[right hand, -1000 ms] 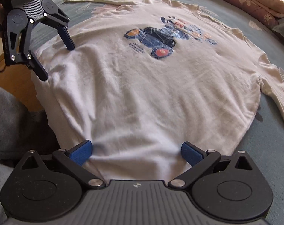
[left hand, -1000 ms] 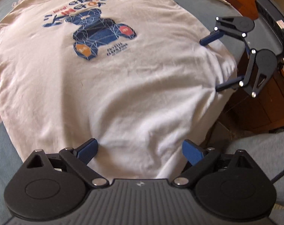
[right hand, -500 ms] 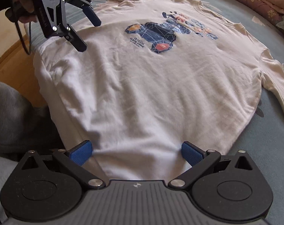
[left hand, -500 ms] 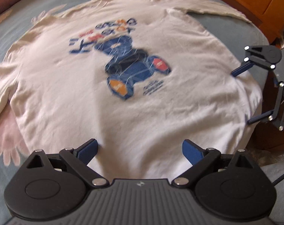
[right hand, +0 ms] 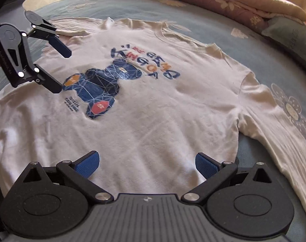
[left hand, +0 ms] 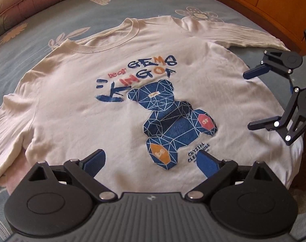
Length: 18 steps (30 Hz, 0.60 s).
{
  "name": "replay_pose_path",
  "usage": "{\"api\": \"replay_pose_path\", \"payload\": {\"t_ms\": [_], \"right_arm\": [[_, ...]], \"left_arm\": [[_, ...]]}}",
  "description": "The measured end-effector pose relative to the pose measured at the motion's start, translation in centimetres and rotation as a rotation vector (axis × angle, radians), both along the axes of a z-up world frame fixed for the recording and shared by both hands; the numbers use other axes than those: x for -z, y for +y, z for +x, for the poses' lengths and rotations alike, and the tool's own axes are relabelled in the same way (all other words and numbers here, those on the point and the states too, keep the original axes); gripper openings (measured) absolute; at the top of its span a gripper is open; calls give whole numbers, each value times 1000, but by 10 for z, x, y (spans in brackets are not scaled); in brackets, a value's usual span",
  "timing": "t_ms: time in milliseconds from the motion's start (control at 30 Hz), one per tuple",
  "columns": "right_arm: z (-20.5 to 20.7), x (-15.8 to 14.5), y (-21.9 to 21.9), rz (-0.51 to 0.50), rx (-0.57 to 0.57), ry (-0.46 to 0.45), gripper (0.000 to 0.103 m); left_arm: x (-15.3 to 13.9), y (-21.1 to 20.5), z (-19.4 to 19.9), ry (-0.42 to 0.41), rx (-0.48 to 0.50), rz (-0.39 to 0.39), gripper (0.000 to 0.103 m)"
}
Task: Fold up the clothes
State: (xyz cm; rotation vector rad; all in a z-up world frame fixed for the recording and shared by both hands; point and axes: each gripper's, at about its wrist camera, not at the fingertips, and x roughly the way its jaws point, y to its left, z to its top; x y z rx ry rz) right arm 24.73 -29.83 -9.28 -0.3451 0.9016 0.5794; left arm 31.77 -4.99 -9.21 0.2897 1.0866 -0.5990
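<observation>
White long-sleeve shirt [left hand: 116, 121] lies flat, print side up, on a bed [left hand: 42, 20] with a blue flowered sheet. Left sleeve [left hand: 9, 121] stretches out to the left of the left hand-held gripper [left hand: 150, 162], off the shirt body onto the sheet. Left hand-held gripper is released, blue pads spread wide, nothing between them, hanging over the lower half of the shirt; whether the pads touch the cloth cannot be told. Bear print [left hand: 173, 125] sits just ahead of it and slightly right, with lettering beyond, then the collar [left hand: 104, 42] further ahead. Right hand-held gripper [left hand: 253, 98] is to the right, over the shirt's right edge, also released, pads wide apart, empty. From its own view [right hand: 146, 165] the shirt body lies straight ahead, the bear print ahead-left, the other sleeve [right hand: 278, 133] running out to its right. A folded quilt [right hand: 193, 0] lies far ahead at the bed's end. A wooden bed frame [left hand: 263, 0] sits beyond the right hand-held gripper.
</observation>
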Motion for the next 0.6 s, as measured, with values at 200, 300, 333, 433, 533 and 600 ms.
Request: {"api": "replay_pose_path", "payload": {"t_ms": [200, 300, 333, 433, 533, 600], "right_arm": [[-11, 16, -15, 29, 88, 7, 103], [-9, 17, -10, 21, 120, 4, 103], [-7, 17, -8, 17, 127, 10, 103], [-2, 15, -4, 2, 145, 30, 103], [8, 10, 2, -44, 153, 88, 103], [16, 4, 7, -78, 170, 114, 103]], "left_arm": [[7, 21, -19, -2, -31, 34, 96], [-3, 26, -15, -19, -63, -15, 96], [-7, 28, -12, -29, -73, -38, 96], [-11, 26, 6, -89, -69, -47, 96], [-2, 30, 22, -80, -98, -35, 96], [5, 36, 31, -35, -128, -37, 96]]}}
